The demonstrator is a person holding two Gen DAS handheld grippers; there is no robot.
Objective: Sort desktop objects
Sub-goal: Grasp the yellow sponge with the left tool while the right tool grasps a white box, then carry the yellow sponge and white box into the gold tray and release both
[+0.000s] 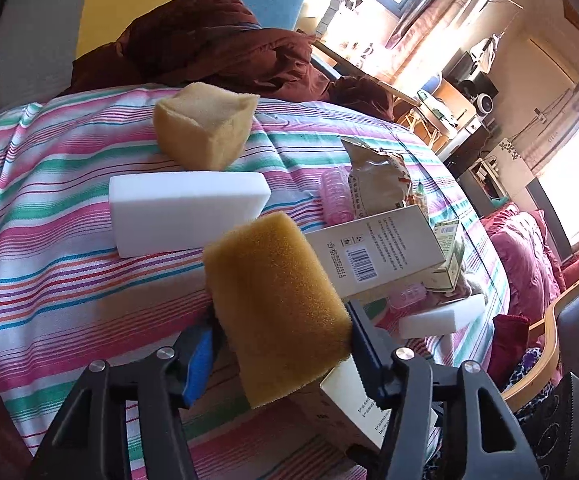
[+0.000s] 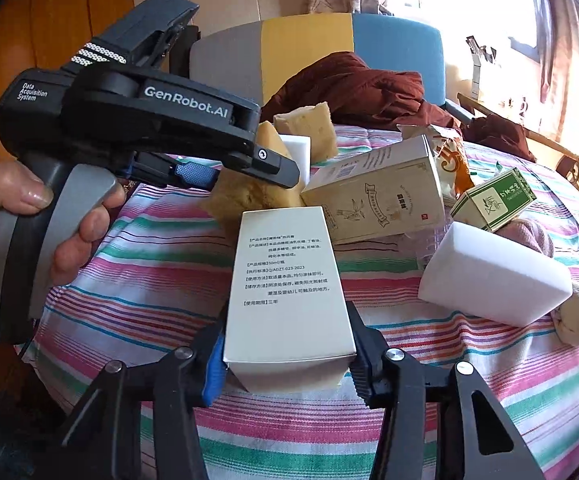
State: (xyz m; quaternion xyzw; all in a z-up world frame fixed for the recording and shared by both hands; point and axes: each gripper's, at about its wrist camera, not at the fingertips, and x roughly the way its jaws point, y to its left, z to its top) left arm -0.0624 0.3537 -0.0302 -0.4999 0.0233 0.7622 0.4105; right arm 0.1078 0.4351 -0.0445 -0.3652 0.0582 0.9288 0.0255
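Left claw (image 1: pixel 281 344) is clamped on a squishy yellow sponge (image 1: pixel 277 312), right claw (image 2: pixel 289 364) grips a light, crushable white box (image 2: pixel 289 292) at its six-o'clock end, so squeeze gently.

Striped counter (image 1: pixel 57 216) lies open on the left. Ahead, white foam block (image 1: pixel 187 210) and pale sponge (image 1: pixel 205 128) obstruct; cartons (image 2: pixel 377 192) crowd the right.
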